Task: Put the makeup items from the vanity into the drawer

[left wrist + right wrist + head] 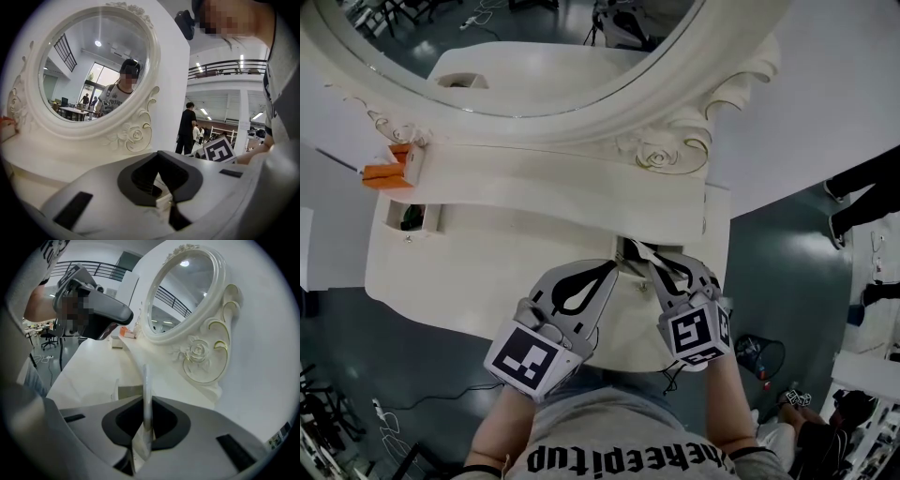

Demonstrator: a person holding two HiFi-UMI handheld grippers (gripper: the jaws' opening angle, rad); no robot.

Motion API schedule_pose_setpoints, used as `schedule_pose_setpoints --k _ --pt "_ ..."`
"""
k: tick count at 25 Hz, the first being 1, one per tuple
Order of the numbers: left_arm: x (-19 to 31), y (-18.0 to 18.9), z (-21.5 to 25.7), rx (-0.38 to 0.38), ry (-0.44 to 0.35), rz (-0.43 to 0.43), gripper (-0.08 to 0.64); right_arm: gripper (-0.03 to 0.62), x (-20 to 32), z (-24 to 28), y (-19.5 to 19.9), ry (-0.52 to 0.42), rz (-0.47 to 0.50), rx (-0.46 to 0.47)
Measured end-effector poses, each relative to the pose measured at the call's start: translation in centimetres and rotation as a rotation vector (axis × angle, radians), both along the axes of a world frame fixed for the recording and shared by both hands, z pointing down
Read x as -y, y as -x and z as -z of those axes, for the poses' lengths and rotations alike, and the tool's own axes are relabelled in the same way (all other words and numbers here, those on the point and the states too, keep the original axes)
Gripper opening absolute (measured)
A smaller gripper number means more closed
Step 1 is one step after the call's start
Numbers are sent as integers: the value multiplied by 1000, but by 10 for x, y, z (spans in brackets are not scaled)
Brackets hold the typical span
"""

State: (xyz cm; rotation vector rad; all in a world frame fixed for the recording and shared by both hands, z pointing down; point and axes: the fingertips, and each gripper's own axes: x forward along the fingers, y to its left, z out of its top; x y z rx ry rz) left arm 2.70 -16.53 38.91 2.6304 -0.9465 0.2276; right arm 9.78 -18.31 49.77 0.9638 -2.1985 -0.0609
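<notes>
I should bring the slim white stick [146, 380] low over the open recess [129, 393], which I take for the drawer, just ahead and left of my right gripper [144, 404]. Best to lay it in lengthwise before letting go, so it cannot roll onto the vanity top [89, 366]. That gripper is narrow, pinching the stick, which juts past its tips. My left gripper [158, 157] has its 2 jaws together, with nothing I can make out between them.

Bright, even indoor light.
Ceiling lights [242, 60] glare; both gripper views bend and darken at the rim; vanity [534, 183] shadows soft.
</notes>
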Motion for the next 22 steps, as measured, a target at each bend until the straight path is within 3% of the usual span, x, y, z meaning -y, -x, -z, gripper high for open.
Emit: schedule_pose_setpoints --k 12,15,19,22 --pt "7 8 -3 -5 -3 27 21 55 8 -31 2 45 43 -228" --pt "12 12 -3 -7 -53 34 21 60 12 -35 1 64 32 -233" --pt "9 11 -6 -8 12 34 21 77 12 -35 5 124 30 -180" --pt "9 12 -6 -10 10 33 21 98 10 -33 7 166 25 -132"
